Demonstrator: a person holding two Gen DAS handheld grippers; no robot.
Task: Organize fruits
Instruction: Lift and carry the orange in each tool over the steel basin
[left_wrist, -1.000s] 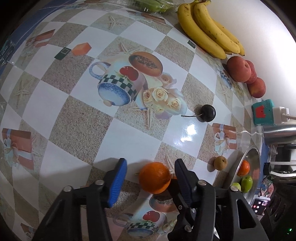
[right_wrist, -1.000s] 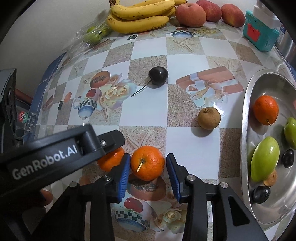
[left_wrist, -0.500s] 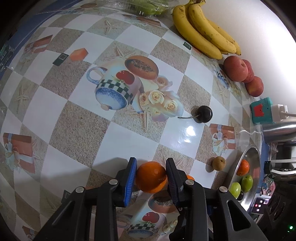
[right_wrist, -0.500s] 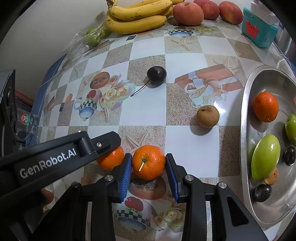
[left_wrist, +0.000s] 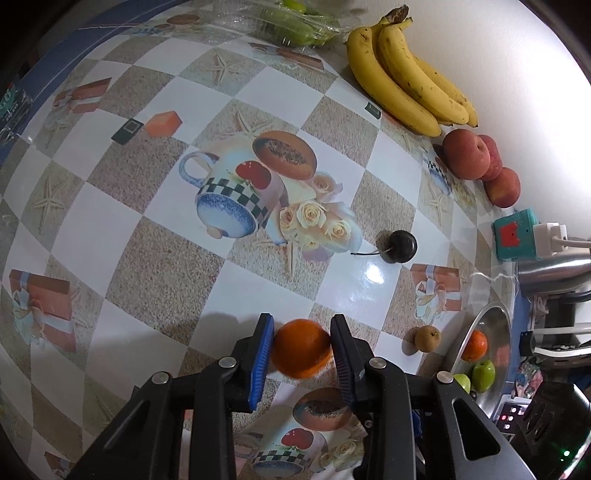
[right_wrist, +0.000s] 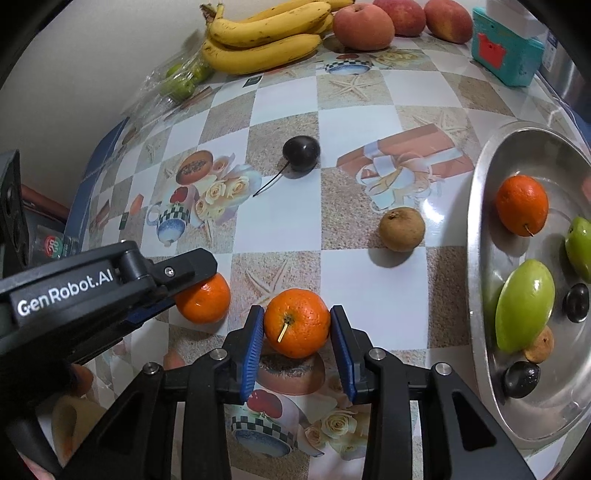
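pinching one round, dimpled orange each, left tongs (left_wrist: 301, 356) and right tongs (right_wrist: 297, 334) press ribbed blue pads.

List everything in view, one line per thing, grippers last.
Oranges: three, orange; one in each gripper, one in the tray.
Bananas: one bunch, yellow, by the wall.
Peaches: three, red, beside the bananas.
Cherry: one, dark, mid-table.
Brown fruit: one, near the tray.
Tray: one, steel, at the right; also holds green, dark and small brown fruit.
Bagged green fruit: at the table's far edge.
Power strip: one, teal, by the wall.
Left gripper: black, blue pads, shut on an orange.
Right gripper: same, shut on an orange.
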